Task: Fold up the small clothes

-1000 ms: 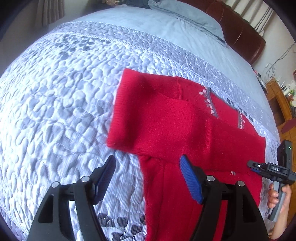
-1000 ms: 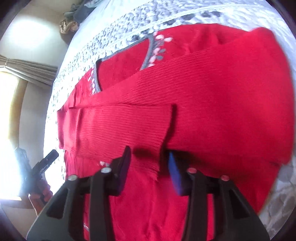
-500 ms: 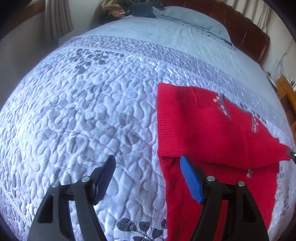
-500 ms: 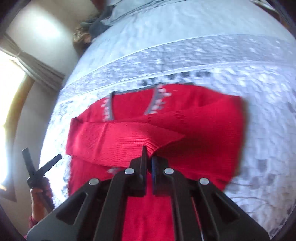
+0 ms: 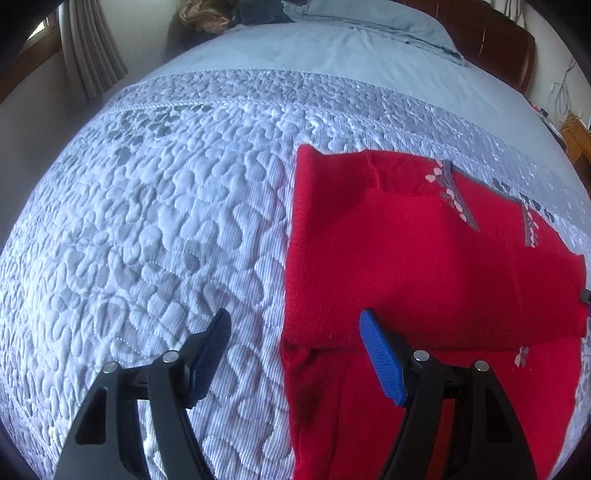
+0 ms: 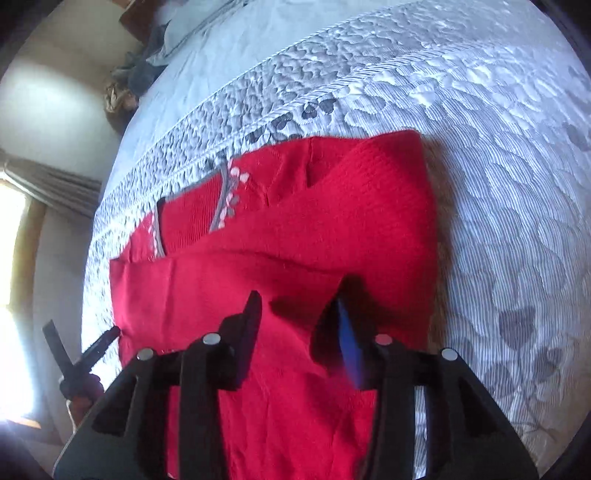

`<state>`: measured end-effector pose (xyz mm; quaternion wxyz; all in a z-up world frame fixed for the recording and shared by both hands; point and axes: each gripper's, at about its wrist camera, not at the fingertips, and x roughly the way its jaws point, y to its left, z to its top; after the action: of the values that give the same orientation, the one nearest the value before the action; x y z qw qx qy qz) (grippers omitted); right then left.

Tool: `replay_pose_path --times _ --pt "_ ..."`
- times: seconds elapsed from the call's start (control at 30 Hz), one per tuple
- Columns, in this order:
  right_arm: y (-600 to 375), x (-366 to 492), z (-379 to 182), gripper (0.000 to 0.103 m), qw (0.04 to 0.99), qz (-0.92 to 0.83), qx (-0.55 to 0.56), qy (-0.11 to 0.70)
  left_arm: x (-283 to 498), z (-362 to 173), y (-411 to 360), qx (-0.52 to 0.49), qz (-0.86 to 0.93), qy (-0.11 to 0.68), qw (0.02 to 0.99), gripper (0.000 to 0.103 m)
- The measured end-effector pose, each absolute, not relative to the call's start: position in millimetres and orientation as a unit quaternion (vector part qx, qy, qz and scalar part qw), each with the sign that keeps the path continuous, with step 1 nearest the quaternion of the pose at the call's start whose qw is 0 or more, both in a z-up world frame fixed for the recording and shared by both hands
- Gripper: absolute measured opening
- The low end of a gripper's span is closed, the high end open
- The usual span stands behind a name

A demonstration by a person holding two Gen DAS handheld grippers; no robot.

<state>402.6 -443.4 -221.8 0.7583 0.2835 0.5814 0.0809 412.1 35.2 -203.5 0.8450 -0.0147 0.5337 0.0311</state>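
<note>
A small red knit sweater (image 5: 424,266) lies flat on the quilted bedspread (image 5: 147,221), both sleeves folded across its chest, with grey and pink trim at the neck. My left gripper (image 5: 293,325) is open and straddles the sweater's left edge, one finger over the quilt and the other over red knit. In the right wrist view the sweater (image 6: 295,240) fills the middle. My right gripper (image 6: 297,302) hovers over the folded sleeves with its jaws opening and nothing pressed between them. The left gripper (image 6: 85,350), in a hand, shows at the sweater's left edge.
The grey-white quilt (image 6: 498,184) spreads wide to either side of the sweater. A pale blue pillow (image 5: 388,18) and a brown headboard (image 5: 509,44) are at the far end. A curtain (image 5: 92,48) hangs far left, beside a heap of clothes (image 5: 221,14).
The left gripper slid off the sweater's body to its left edge. The right gripper closed, drew back from the sleeve cuff, then opened again over the sweater, empty.
</note>
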Motion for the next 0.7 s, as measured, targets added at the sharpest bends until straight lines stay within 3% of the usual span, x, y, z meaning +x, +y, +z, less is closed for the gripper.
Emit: replay_pose_path --times 0.07,0.1,0.13,0.2,0.33,0.5,0.57,0.63,0.7 --pt "-445 411 -227 0.040 0.745 0.088 0.301 0.588 424 -203 31 -0.014 0.034 0.535 0.844 0.073" --pt "-445 413 -226 0.033 0.746 0.087 0.303 0.587 428 -205 29 -0.013 0.036 0.537 0.843 0.073" --pt "-443 415 -224 0.016 0.749 0.095 0.303 0.582 433 -209 27 -0.012 0.038 0.542 0.840 0.073" --pt "-438 413 -210 0.004 0.757 0.134 0.308 0.560 439 -217 24 -0.013 0.040 0.551 0.833 0.073" --pt "-428 401 -181 0.004 0.797 0.185 0.266 0.509 440 -228 27 -0.039 0.039 0.556 0.829 0.073" --pt "-438 399 -203 0.010 0.803 0.047 0.146 0.576 437 -228 28 -0.046 0.038 0.555 0.829 0.073" --pt "-448 397 -213 0.012 0.788 0.054 0.188 0.583 436 -224 26 -0.043 0.035 0.555 0.830 0.073" --pt "-457 398 -219 0.024 0.775 0.067 0.246 0.578 434 -219 23 -0.041 0.026 0.551 0.833 0.073" --pt "-456 403 -223 0.027 0.768 0.073 0.255 0.583 434 -218 16 -0.030 0.021 0.550 0.834 0.073"
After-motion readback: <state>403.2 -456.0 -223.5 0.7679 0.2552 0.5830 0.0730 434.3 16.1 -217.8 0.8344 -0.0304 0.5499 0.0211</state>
